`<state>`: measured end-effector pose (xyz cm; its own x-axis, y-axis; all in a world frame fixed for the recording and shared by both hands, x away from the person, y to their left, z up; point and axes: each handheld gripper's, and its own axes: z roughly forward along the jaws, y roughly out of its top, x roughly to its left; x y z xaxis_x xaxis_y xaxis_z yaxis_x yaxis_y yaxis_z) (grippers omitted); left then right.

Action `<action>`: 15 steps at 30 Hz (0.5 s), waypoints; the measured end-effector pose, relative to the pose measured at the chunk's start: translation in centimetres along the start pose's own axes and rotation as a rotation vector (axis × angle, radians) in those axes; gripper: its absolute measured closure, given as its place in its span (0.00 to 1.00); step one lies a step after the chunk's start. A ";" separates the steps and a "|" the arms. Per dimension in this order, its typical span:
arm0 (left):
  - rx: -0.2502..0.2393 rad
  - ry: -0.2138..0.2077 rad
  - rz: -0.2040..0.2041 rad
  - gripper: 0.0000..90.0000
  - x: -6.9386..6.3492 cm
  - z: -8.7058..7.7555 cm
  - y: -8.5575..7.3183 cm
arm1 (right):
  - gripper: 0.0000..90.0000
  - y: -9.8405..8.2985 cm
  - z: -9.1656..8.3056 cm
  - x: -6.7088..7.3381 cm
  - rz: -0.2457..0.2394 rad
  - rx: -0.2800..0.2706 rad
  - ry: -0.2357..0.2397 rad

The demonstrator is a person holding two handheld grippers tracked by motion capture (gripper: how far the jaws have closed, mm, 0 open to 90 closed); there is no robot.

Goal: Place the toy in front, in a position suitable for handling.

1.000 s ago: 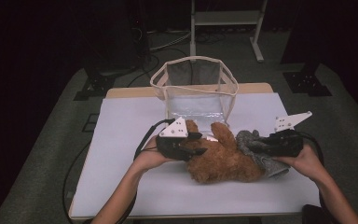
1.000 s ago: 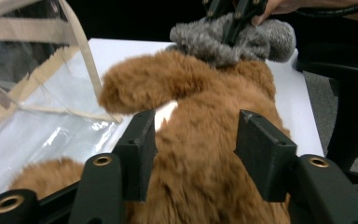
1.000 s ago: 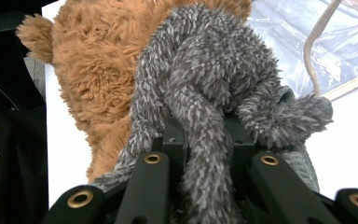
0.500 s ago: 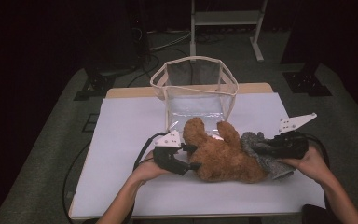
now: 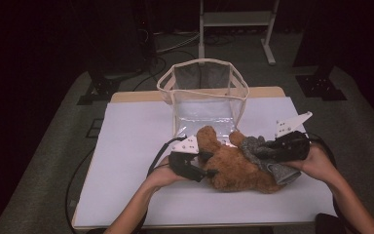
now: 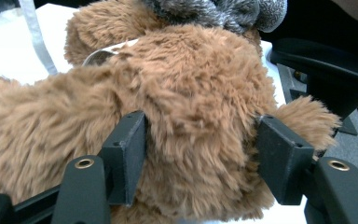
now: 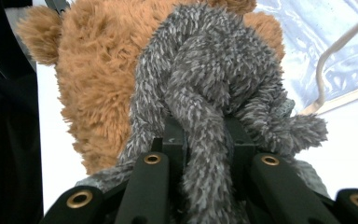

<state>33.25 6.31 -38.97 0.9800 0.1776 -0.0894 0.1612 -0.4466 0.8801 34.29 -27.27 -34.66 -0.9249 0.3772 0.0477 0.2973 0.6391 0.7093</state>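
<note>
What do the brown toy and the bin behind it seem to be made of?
Brown toy: probably plush fabric; long, shaggy, matte pile. Bin: seemingly clear plastic film, glossy and see-through, with pale fabric-like edging and a grey, mesh-like back panel.

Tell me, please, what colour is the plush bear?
Warm brown plush bear, best seen in the left gripper view.

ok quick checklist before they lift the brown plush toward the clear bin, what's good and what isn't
1. Right tongs shut on the grey fuzzy cloth: ok.
2. Left tongs around the brown plush toy, jaws just closing, pads at the fur: firm grip cannot tell.
3. Clear bin upright, mouth open: ok.
4. Bin right behind the toy, path short: ok.
5. Grey cloth draped on the toy, could drag along: not ok.
6. Toy off the white table: not ok.
</note>
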 end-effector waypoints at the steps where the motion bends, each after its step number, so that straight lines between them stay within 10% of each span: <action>1: 0.003 -0.002 -0.002 0.40 0.1 0.0 -0.2 | 0.83 -0.3 0.0 -0.1 0.011 -0.009 0.006; 15: 0.009 -0.016 -0.066 0.14 0.1 1.7 -1.7 | 0.83 -3.3 -0.5 -0.5 0.075 -0.068 0.011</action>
<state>33.28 5.60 -41.30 0.9689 0.1932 -0.1544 0.2265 -0.4422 0.8679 33.66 -29.90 -36.67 -0.9033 0.4148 0.1095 0.3492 0.5626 0.7493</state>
